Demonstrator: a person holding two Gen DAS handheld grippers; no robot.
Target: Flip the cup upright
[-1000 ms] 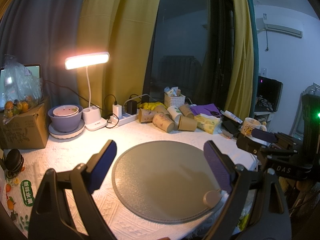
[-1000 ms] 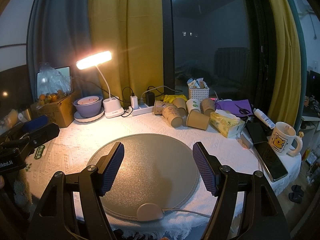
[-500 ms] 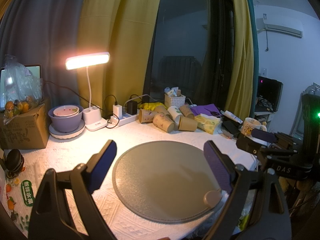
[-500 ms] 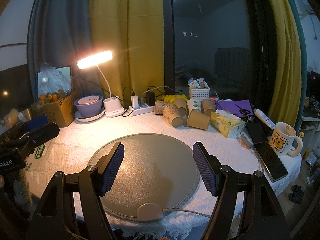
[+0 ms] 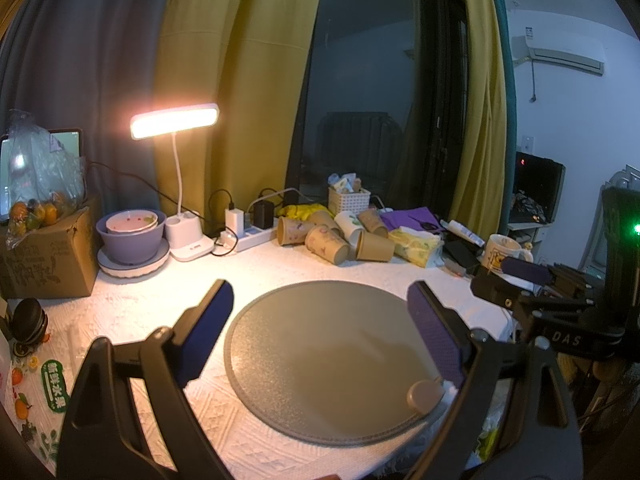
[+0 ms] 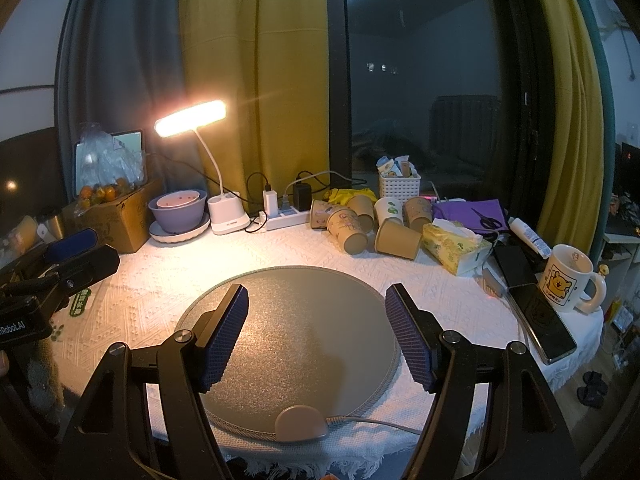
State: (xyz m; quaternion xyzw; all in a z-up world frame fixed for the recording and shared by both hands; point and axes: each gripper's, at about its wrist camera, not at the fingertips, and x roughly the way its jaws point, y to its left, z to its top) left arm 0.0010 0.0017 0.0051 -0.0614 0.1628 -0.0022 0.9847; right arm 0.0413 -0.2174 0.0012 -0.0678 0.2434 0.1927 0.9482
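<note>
Several brown paper cups [image 6: 352, 228] lie on their sides in a cluster at the back of the table; one plain brown cup [image 6: 398, 234] lies at the cluster's right. The cluster also shows in the left wrist view [image 5: 332, 238]. My left gripper [image 5: 320, 324] is open and empty, hovering over the near-left part of a round grey mat [image 5: 328, 356]. My right gripper [image 6: 318, 320] is open and empty over the near side of the same mat [image 6: 296, 344]. Both grippers are well short of the cups. Each gripper shows at the edge of the other's view.
A lit desk lamp [image 6: 224, 216], a purple bowl [image 6: 178, 210] on a plate, a cardboard box [image 6: 108, 216], a power strip [image 6: 286, 218], a tissue pack [image 6: 456, 246], phones [image 6: 540, 316] and a white mug [image 6: 568, 280] ring the mat. The table edge is near.
</note>
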